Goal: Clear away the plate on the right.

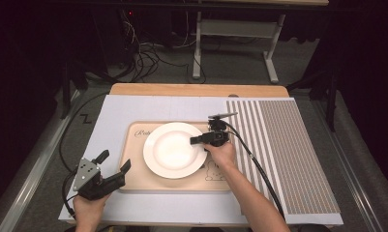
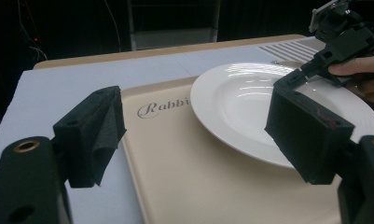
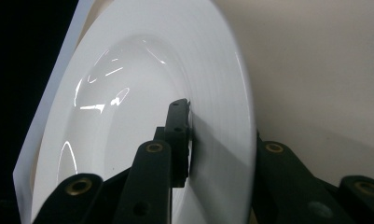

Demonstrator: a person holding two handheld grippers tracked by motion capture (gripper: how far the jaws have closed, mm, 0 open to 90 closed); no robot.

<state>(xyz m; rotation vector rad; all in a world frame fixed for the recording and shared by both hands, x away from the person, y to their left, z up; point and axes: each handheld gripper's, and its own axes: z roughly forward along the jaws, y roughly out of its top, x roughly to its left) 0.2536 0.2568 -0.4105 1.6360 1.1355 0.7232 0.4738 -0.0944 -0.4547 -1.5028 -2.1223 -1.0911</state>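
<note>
One white ceramic plate (image 1: 175, 150), stiff, glossy, probably slippery and breakable, lay on the beige tray (image 1: 182, 184), its right rim, the sensible hold, straddled by the right gripper (image 1: 197, 140)'s narrow jaws, while the left gripper (image 1: 115, 163) gaped empty beside the tray's left edge.

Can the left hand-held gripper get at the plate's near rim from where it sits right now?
Probably yes. The left hand-held gripper stands open beside the tray, and nothing lies between it and the plate. The right hand-held gripper straddles the opposite rim.
</note>
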